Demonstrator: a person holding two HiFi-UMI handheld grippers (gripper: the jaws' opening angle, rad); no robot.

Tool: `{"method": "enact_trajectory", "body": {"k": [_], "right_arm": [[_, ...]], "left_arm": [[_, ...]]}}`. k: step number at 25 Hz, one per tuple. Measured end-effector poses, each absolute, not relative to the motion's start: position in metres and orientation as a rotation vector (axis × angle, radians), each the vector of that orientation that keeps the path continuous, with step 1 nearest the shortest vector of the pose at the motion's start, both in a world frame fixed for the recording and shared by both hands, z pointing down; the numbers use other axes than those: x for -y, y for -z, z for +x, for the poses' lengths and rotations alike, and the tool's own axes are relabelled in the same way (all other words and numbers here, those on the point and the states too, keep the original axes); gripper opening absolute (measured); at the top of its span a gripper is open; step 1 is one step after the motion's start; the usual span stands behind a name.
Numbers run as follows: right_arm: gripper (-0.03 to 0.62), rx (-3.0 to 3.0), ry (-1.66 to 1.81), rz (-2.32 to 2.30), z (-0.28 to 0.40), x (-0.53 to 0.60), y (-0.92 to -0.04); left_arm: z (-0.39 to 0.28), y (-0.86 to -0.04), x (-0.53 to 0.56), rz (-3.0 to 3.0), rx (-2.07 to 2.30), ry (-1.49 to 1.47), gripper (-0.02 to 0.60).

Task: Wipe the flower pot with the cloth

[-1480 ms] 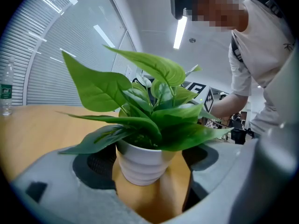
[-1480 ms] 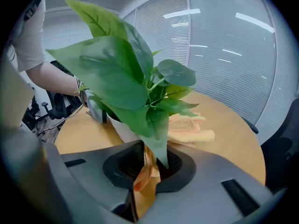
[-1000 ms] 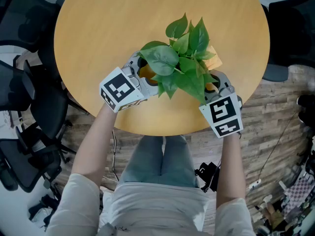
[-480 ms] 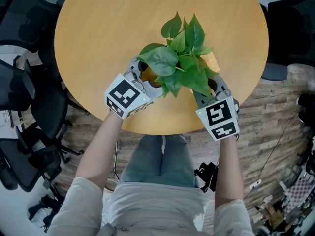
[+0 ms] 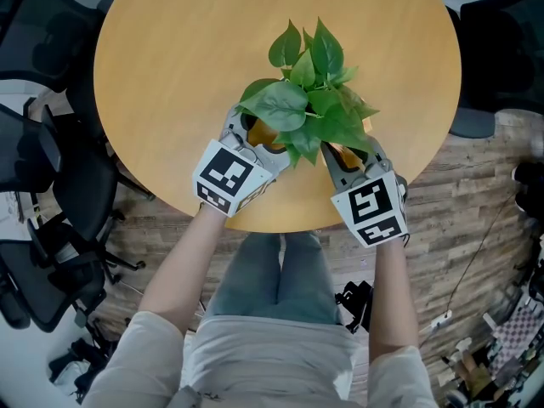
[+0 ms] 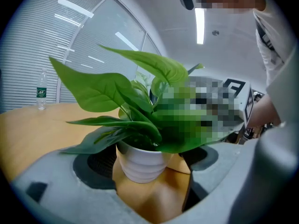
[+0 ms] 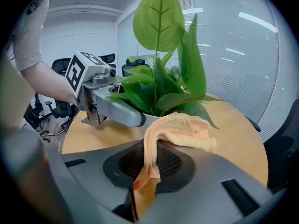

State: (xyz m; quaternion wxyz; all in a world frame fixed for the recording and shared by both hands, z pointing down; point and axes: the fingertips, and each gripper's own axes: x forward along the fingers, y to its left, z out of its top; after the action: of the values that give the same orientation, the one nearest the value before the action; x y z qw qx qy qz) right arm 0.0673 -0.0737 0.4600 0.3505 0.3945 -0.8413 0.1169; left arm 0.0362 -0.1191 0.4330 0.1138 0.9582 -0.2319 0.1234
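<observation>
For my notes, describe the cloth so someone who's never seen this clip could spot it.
On the round wooden table, a plant in a white ribbed flower pot stands near the person's edge. Next to it, the right gripper pinches a peach terry cloth between its jaws. It is the only soft, fuzzy thing among grey jaws and smooth leaves.

White ribbed flower pot, peach cloth

even bright light, fisheye-warped gripper views
</observation>
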Motion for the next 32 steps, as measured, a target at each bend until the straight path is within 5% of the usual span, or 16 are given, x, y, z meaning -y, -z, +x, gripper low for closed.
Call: {"method": "enact_trajectory", "body": {"k": [32], "right_arm": [[0.051,2.199,-0.406,1.153,0.082,0.064,-0.447]], "left_arm": [[0.019,-0.435,0.107,2.678,0.902,-0.386,0.448]]}}
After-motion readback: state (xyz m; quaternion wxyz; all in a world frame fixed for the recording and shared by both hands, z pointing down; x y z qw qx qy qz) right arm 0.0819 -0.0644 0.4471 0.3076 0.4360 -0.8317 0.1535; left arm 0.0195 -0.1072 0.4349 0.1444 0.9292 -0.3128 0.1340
